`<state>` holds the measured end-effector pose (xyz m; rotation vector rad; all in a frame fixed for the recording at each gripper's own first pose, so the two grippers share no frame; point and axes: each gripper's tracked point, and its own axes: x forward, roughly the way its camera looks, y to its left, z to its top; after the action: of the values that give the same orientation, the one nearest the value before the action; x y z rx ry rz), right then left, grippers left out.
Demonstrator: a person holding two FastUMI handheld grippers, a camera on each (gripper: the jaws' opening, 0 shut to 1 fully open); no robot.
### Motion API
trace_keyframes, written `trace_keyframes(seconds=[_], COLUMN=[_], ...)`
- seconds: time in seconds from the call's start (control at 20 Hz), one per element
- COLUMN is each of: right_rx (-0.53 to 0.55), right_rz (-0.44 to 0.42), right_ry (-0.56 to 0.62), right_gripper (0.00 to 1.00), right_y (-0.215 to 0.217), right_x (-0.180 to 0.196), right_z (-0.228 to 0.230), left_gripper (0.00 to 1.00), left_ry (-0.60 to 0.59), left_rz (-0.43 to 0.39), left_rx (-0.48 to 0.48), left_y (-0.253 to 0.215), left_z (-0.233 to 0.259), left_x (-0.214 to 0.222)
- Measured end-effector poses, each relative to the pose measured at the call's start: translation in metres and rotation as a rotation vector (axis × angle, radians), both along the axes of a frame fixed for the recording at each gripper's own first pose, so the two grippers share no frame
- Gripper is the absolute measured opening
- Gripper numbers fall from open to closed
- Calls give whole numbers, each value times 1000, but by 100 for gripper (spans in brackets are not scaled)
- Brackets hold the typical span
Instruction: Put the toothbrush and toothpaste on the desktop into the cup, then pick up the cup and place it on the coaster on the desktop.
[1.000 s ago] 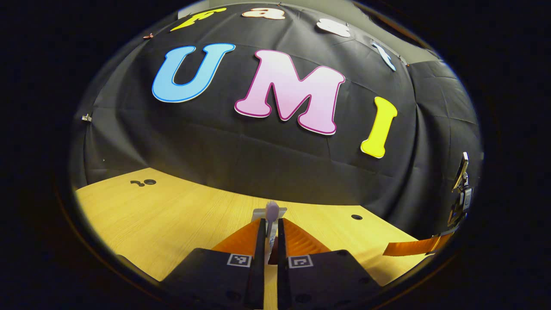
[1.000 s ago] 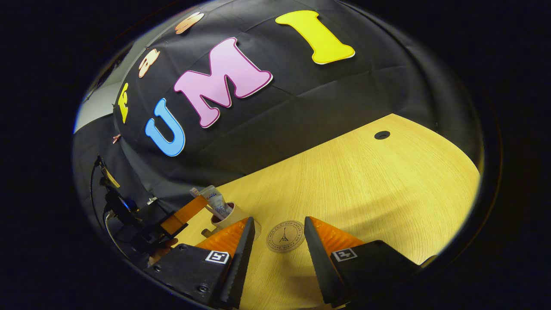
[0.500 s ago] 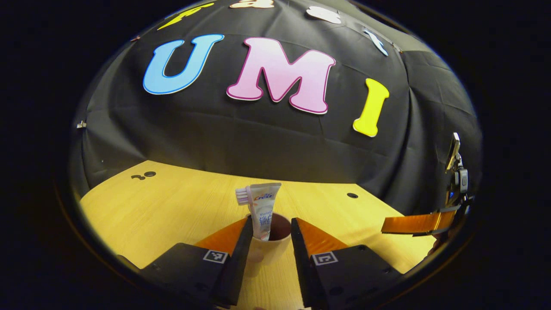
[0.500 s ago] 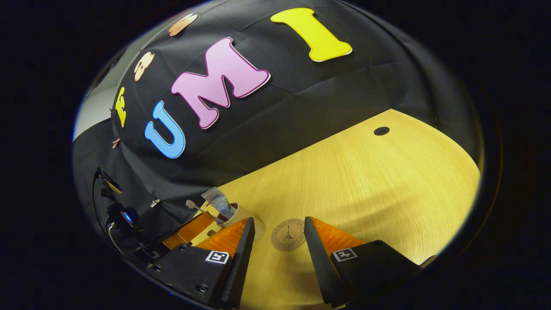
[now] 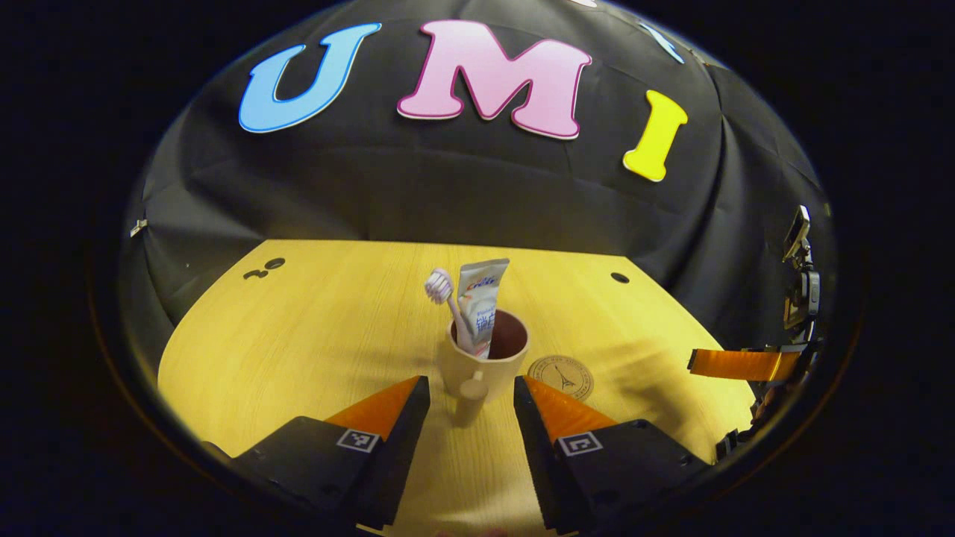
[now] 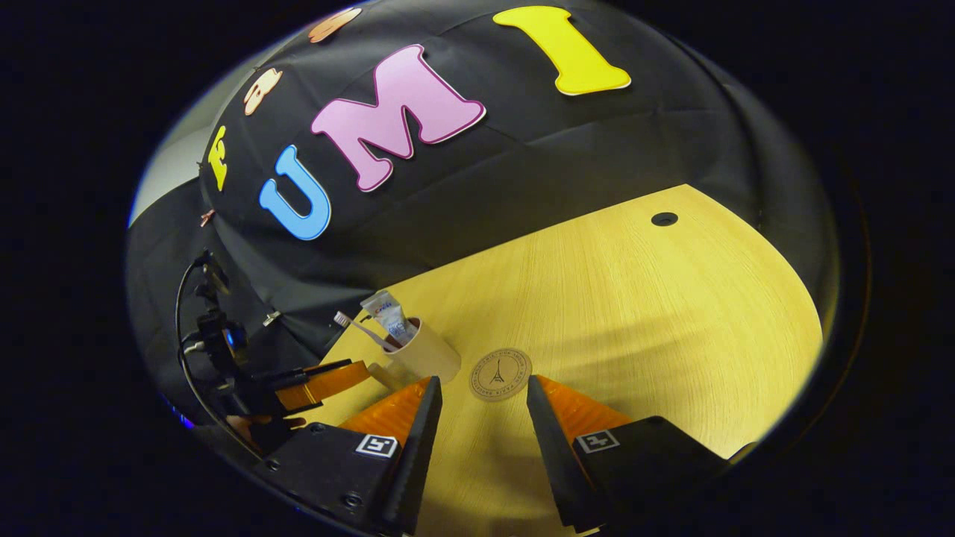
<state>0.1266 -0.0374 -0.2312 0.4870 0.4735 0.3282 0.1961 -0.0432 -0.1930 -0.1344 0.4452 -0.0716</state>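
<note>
- Loading looks finished, we judge: the toothbrush and toothpaste stand in the cup.
- We see the cup on the counter, just beside the coaster, not on it.
- Our left claw gapes empty, fingers flanking the cup's handle; our right claw gapes empty near the coaster.
- Next we must grip the cup, lift it level, and set it on the coaster.

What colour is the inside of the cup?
Dark reddish brown inside the cup; its outside is pale beige. The left gripper view shows it best.
</note>
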Motion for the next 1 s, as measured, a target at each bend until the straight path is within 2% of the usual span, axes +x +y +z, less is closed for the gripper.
trace_keyframes(seconds=[0.2,0.4,0.6,0.8,1.0], right_rx=[-2,11,8,39,62], right_rz=[22,28,35,14,-1], right_ry=[40,76,113,141,162], right_gripper=[71,71,71,71,71], right_y=[-1,-5,-10,-14,-20], right_x=[-19,-37,-52,-54,-51], right_z=[-1,3,-1,-4,-10], left_gripper=[74,76,76,76,75], left_ry=[96,237,369,454,522], left_rz=[-47,-87,-92,-109,-107], left_rx=[13,22,119,183,172], left_y=[-2,-3,7,8,4], left_z=[-1,-23,-43,-52,-68], left_x=[1,3,8,16,25])
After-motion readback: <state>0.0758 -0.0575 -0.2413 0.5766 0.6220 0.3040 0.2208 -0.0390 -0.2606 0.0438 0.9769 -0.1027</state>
